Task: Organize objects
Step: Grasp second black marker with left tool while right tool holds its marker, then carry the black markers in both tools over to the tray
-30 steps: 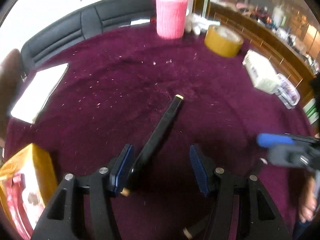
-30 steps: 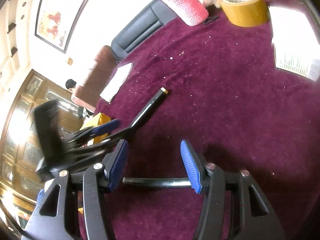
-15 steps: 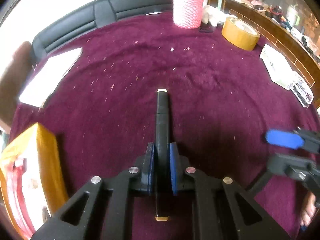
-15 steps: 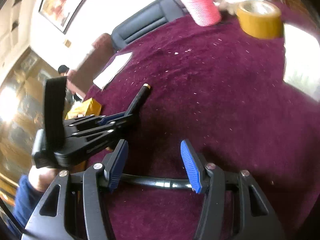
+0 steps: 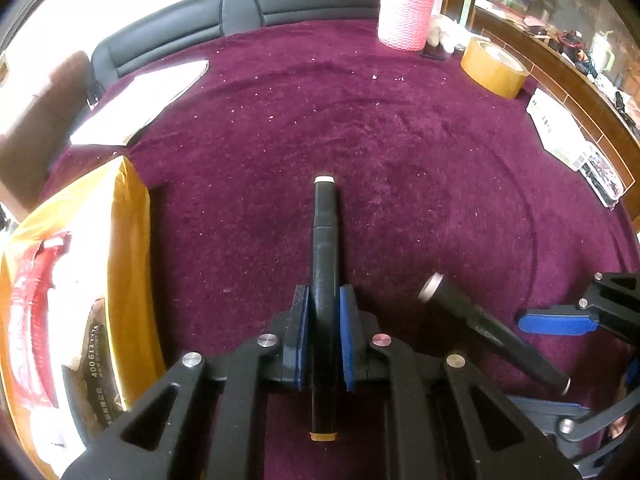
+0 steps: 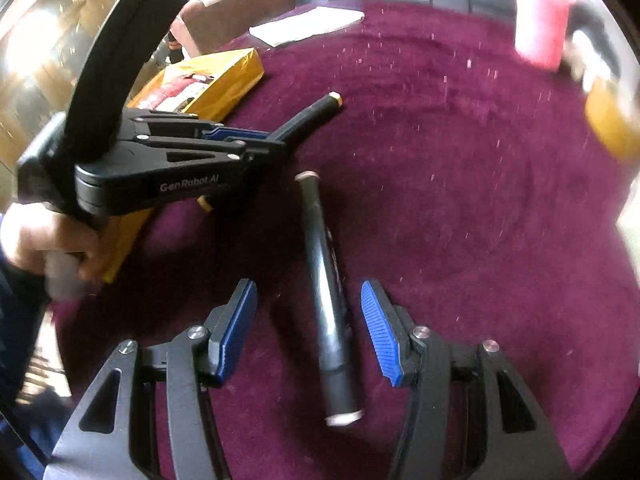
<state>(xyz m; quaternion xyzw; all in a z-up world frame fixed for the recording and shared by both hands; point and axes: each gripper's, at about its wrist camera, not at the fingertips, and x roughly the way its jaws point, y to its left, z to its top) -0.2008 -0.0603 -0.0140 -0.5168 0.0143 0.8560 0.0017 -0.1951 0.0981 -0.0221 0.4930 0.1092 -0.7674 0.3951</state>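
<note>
My left tongs [image 5: 323, 334] clamp one black marker [image 5: 326, 264] at frame centre; right tongs [image 6: 308, 332], apart and just closing, straddle the second marker [image 6: 326, 300] unpinched, so off-centre closing could roll it away.

A dark red cloth [image 5: 400, 152] covers the table. At its far edge a pink knitted holder [image 5: 406, 12] stands near a roll of brown tape [image 5: 494, 68]. White paper [image 5: 140, 100] lies far left, with black seating [image 5: 240, 16] behind.
</note>
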